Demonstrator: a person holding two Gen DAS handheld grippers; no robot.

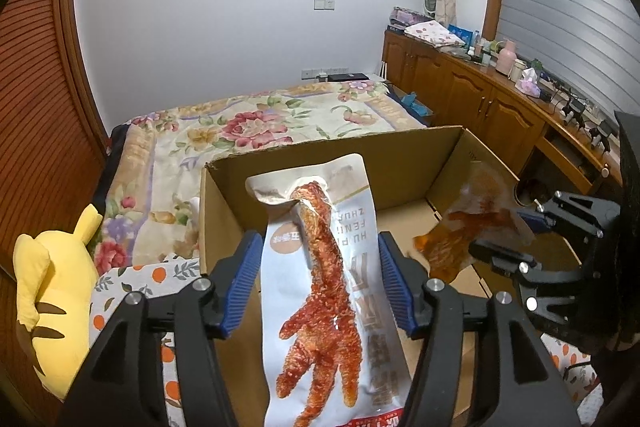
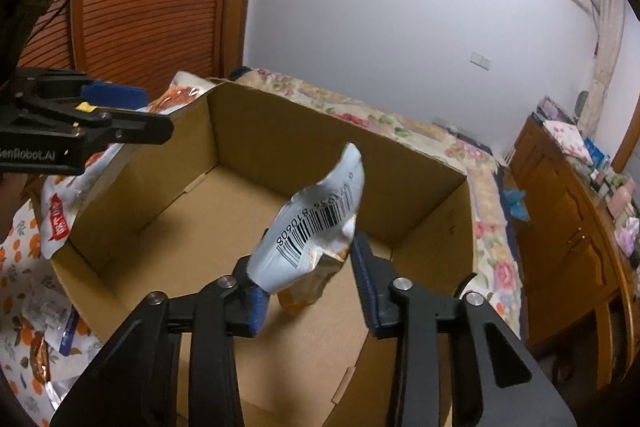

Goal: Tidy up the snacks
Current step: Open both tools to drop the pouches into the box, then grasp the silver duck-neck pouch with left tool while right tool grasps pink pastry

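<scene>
A white chicken-foot snack packet (image 1: 316,307) stands lengthwise between the blue pads of my left gripper (image 1: 318,267), which touch both its long edges. Its far end reaches over the near wall of an open cardboard box (image 1: 400,155). The right wrist view shows that left gripper (image 2: 140,115) at the box's left corner, its packet (image 2: 60,223) hanging below. My right gripper (image 2: 304,259) is shut on a crumpled packet with a barcode (image 2: 316,223), held above the bare box floor (image 2: 192,227). From the left, the right gripper (image 1: 504,231) carries that orange see-through packet (image 1: 468,231).
The box sits on an orange-print cloth (image 2: 20,255) with loose snack packets (image 2: 48,307) left of it. A yellow plush toy (image 1: 56,299) lies at the left. Behind are a bed with a floral quilt (image 1: 248,123) and a long wooden cabinet (image 1: 472,95) on the right.
</scene>
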